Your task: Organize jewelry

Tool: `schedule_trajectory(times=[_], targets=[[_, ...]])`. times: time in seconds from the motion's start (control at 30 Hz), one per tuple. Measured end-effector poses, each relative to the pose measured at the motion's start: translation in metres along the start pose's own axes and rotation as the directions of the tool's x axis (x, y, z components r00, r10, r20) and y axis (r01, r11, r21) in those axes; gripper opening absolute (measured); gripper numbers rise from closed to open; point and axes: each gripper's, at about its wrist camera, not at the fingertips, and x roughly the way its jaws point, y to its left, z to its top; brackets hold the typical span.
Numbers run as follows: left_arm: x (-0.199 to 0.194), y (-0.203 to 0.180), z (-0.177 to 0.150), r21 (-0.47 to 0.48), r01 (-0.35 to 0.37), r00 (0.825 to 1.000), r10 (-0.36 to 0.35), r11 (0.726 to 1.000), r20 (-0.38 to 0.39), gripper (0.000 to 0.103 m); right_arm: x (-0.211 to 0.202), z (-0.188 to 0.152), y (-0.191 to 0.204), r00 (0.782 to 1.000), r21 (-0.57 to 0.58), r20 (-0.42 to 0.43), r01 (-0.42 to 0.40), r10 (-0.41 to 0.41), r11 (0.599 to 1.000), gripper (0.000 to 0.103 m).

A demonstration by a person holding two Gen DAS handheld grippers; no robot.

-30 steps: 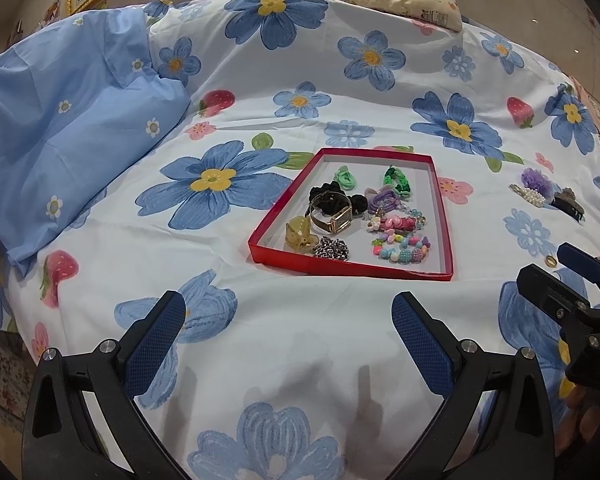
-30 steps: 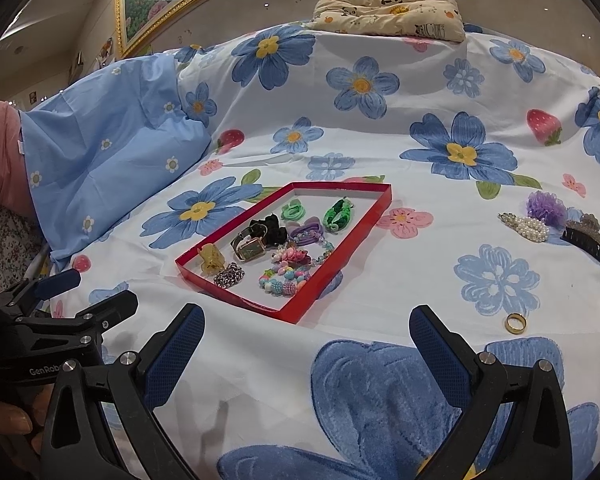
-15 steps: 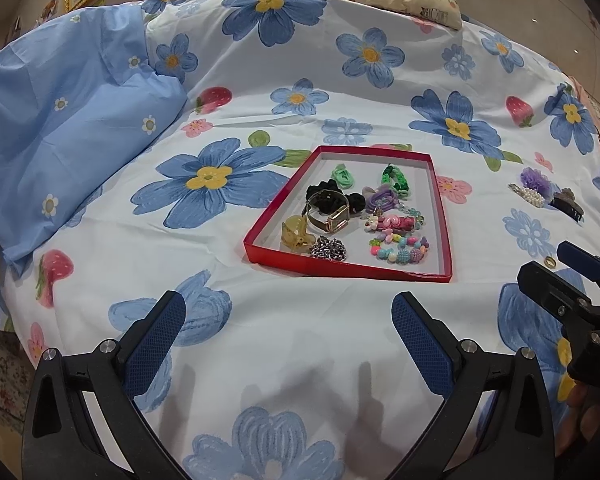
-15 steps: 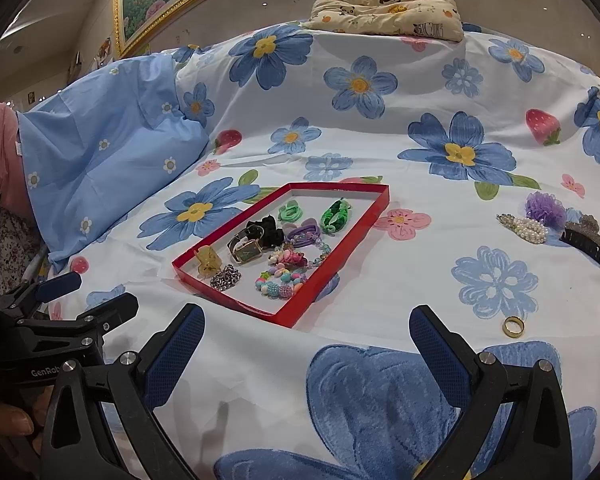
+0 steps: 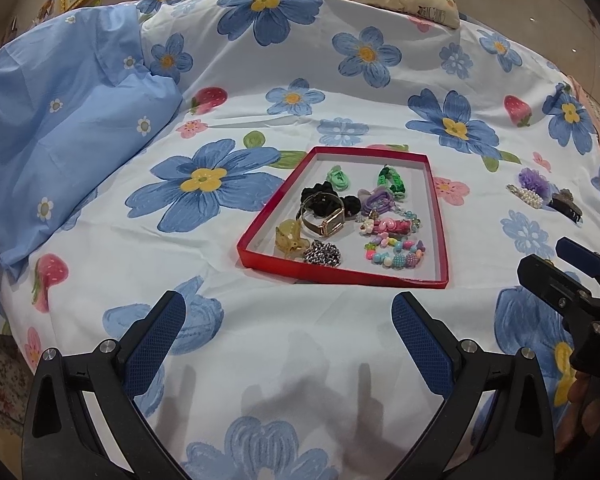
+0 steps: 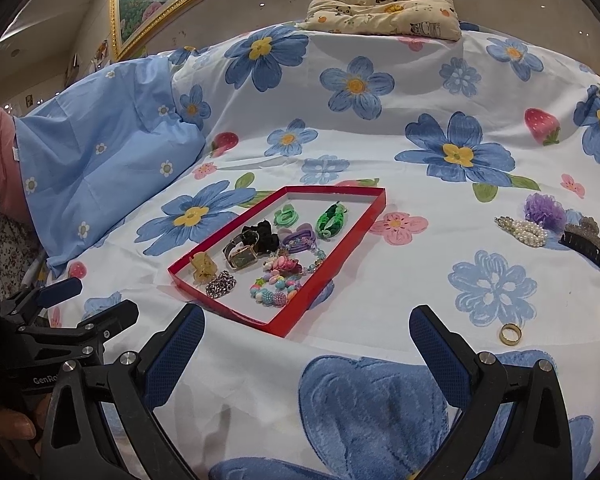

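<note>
Both blue-padded grippers, left (image 5: 288, 328) and right (image 6: 306, 340), hover low with jaws spread wide, empty. The shallow red rectangular tray (image 6: 342, 258) lies ahead, long axis running away; the gold ring (image 6: 510, 334), seemingly flat, rests right.

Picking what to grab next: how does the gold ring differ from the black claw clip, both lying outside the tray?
The gold ring is a small round band; the black claw clip is longer, dark and toothed. The ring lies alone on the bedspread, nearer the right gripper; the clip sits farther off, next to a pearl clip and purple scrunchie. Both lie outside the red tray.
</note>
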Motion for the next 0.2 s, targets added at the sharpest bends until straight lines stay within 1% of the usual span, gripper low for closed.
schedule_trajectory(times=[0.2], targets=[[0.0050,-0.0029,0.0073,0.008,0.005,1.000,-0.005,1.000,-0.004,0.103,0.0011,0.0014,-0.0004,1.000,0.001,-0.002,-0.002,0.002,1.000,0.103]])
